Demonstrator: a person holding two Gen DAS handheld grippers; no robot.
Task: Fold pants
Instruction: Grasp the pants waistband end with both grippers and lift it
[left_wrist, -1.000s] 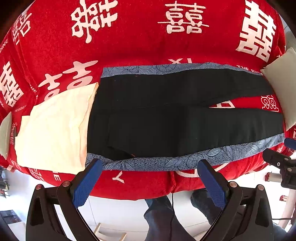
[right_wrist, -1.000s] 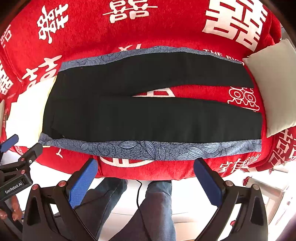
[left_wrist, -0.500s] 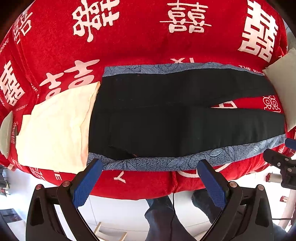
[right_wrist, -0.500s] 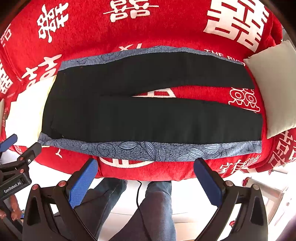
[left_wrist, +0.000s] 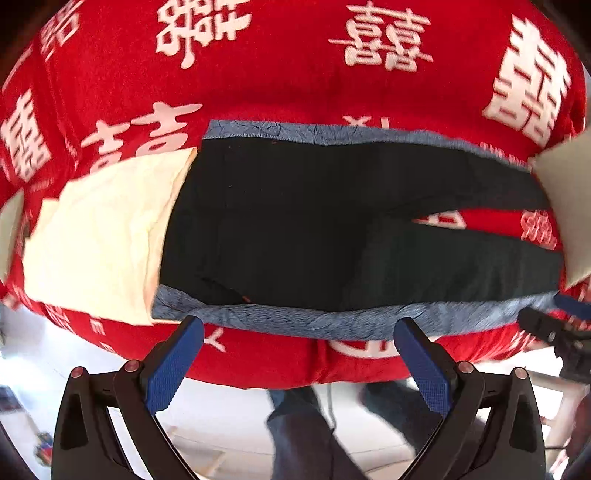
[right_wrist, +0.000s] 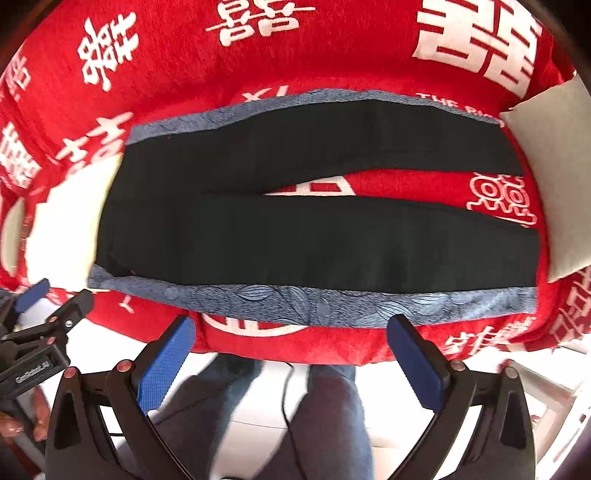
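Black pants (left_wrist: 295, 229) with blue patterned side stripes lie flat on a red bedspread (left_wrist: 280, 81), waist to the left, legs split to the right. They also show in the right wrist view (right_wrist: 314, 236). My left gripper (left_wrist: 299, 332) is open and empty, just in front of the near blue stripe by the waist. My right gripper (right_wrist: 291, 328) is open and empty, in front of the near leg's stripe. Each gripper shows at the other view's edge.
A cream folded cloth (left_wrist: 103, 236) lies left of the waist. A pale pillow (right_wrist: 554, 177) lies at the right by the leg ends. The bedspread carries white characters. The person's legs (right_wrist: 325, 413) and a white floor are below the bed edge.
Both grippers have moved closer to the near edge of the pants; the pants look larger. Both stay open. The pants have not moved.
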